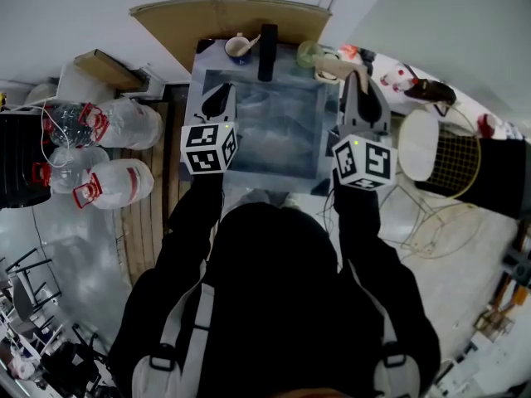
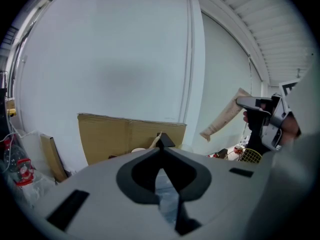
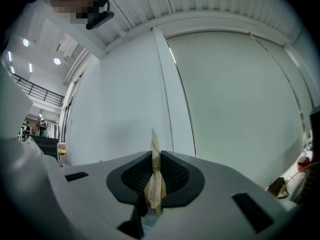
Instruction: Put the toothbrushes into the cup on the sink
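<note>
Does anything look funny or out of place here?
Just one thing: the right gripper is pinching a crinkled tan paper sleeve that pokes up crooked between its jaws. Whether a toothbrush is inside it, I cannot tell.

No word, number or brand can be read in any view. The paper wrapper [image 3: 154, 186] bears faint marks that are too blurred to make out, and the left cube [image 1: 209, 148] and the right cube [image 1: 362, 161] carry only black-and-white square markers, not letters
</note>
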Tool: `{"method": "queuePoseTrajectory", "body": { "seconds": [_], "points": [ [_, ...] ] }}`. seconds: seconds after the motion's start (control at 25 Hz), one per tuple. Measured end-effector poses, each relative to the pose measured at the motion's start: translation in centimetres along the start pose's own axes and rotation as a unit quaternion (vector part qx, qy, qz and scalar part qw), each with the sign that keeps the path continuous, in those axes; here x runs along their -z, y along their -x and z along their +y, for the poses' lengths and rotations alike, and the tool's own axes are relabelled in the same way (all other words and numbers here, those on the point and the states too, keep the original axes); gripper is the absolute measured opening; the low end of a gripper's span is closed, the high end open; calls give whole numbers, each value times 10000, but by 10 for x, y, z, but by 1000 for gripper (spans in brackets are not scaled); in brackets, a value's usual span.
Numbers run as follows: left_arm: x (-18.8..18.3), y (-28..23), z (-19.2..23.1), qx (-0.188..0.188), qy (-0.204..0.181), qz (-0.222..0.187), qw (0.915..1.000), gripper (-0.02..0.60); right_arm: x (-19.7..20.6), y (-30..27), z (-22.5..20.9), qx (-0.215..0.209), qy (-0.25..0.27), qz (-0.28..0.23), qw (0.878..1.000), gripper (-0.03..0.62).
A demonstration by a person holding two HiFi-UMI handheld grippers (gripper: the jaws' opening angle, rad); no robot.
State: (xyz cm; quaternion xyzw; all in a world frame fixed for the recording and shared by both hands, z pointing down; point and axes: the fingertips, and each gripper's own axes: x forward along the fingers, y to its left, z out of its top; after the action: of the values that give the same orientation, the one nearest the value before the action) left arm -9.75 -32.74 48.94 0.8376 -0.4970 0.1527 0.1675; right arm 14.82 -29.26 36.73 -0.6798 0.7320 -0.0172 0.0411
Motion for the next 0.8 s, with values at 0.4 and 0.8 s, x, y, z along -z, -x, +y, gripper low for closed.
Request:
{"method": "queuePoseTrajectory", "body": {
  "seconds": [0.4, 0.8],
  "points": [
    [14, 38, -13, -33, 148, -53, 9999, 2, 34, -47, -15, 245, -67, 137, 9996, 41],
    [22, 57, -19, -37, 208, -80, 9997, 2, 85, -91, -30, 428, -52, 556, 9975, 41]
  ]
}}
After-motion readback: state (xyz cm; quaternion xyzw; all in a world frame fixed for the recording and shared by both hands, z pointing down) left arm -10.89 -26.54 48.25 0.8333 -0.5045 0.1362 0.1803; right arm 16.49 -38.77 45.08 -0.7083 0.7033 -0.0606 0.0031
